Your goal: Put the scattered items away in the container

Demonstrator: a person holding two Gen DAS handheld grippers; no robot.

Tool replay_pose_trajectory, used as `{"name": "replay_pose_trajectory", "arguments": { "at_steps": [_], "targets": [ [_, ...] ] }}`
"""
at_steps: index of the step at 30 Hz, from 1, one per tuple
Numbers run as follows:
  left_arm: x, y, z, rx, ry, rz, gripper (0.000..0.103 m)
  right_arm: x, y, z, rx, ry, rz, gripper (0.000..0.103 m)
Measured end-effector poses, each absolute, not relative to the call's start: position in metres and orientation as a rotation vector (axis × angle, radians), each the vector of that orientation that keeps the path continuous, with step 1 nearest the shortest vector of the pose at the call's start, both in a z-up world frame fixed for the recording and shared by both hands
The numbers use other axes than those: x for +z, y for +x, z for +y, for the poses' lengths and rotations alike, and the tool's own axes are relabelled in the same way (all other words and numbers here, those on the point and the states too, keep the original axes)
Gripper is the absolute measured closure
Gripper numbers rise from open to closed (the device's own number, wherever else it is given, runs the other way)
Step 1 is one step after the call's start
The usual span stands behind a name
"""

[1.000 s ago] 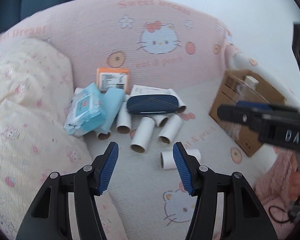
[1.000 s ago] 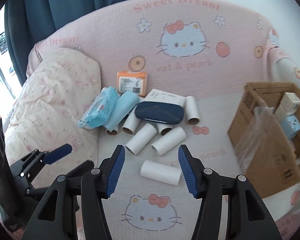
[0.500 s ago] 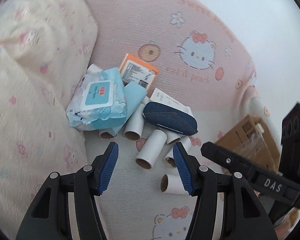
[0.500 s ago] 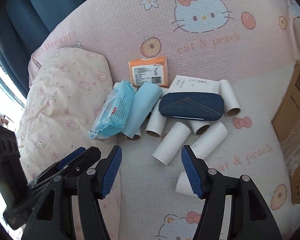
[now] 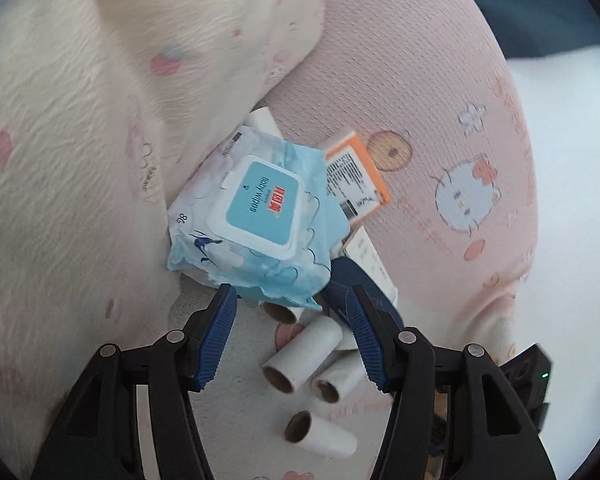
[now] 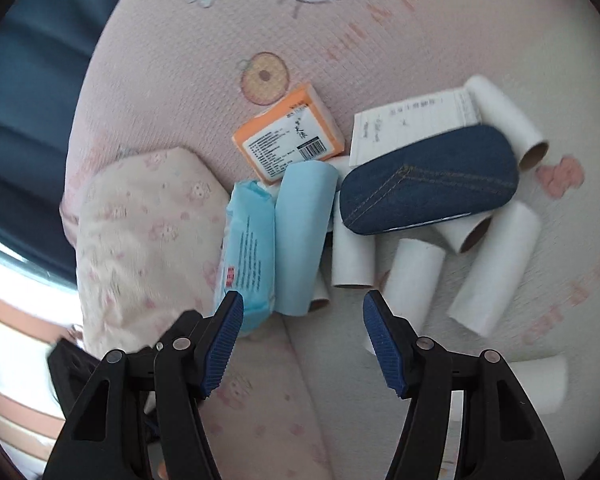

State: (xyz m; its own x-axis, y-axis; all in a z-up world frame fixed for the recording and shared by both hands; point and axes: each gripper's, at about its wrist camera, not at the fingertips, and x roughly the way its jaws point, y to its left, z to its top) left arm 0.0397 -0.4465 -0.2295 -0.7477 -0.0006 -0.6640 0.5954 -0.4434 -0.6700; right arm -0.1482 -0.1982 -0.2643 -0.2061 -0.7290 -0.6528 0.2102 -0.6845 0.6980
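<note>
I am holding a gripper in each hand over a pink cartoon-cat sofa (image 6: 380,40). The left gripper (image 5: 290,332) is hanging with its blue fingers (image 5: 216,340) spread apart and grasping nothing; their tips are sitting just below the near edge of a light blue pack of baby wipes (image 5: 256,216), and I cannot tell whether the left tip is touching it. The right gripper (image 6: 302,338) is also standing released, with nothing between its fingers (image 6: 382,344).

Taking the wipes pack (image 6: 248,256) as the landmark: it is leaning against a cream flowered pillow (image 6: 148,232) on one side. A light blue roll (image 6: 304,236) is lying right beside it on the other side. An orange packet (image 6: 288,136) with a printed label is sitting just behind it, against the sofa back. Beyond the blue roll, a dark denim case (image 6: 432,184) is resting on top of a white printed paper (image 6: 408,120). Several white cardboard tubes (image 6: 496,264) are lying scattered around and under the case. More tubes (image 5: 304,352) are lying on the seat between the left fingers. The container is not showing in either view.
</note>
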Motion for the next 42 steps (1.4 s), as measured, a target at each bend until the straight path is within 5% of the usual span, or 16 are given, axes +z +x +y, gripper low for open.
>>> {"name": "replay_pose_trajectory", "arguments": {
  "at_steps": [10, 15, 28, 35, 37, 38, 39, 42],
  "targets": [
    [-0.234, 0.029, -0.452, -2.128, 0.882, 1.454, 0.043, -0.298, -0.159, -0.227, -1.713, 1.529, -0.924, 0.033],
    [-0.253, 0.043, -0.453, -2.003, 0.832, 1.601, 0.042, -0.299, -0.157, -0.245, -1.7, 1.509, -0.863, 0.027],
    [-0.258, 0.023, -0.472, -1.936, 0.805, 1.68, 0.043, -0.321, -0.174, -0.245, -1.592, 1.522, -1.131, 0.025],
    [-0.261, 0.022, -0.469, -1.985, 0.856, 1.614, 0.063, -0.334, -0.173, -0.286, -1.515, 1.581, -0.961, 0.026],
    [-0.262, 0.019, -0.466, -2.026, 0.889, 1.583, 0.066, -0.336, -0.17, -0.287, -1.515, 1.544, -0.974, 0.029],
    [-0.263, 0.016, -0.463, -2.038, 0.913, 1.569, 0.072, -0.335, -0.169, -0.286, -1.527, 1.534, -0.966, 0.04],
    [-0.264, 0.014, -0.46, -2.048, 0.922, 1.563, 0.072, -0.335, -0.168, -0.286, -1.544, 1.523, -0.942, 0.064],
    [-0.263, 0.01, -0.454, -2.088, 0.913, 1.575, 0.073, -0.336, -0.167, -0.275, -1.54, 1.457, -0.987, 0.067]
  ]
}}
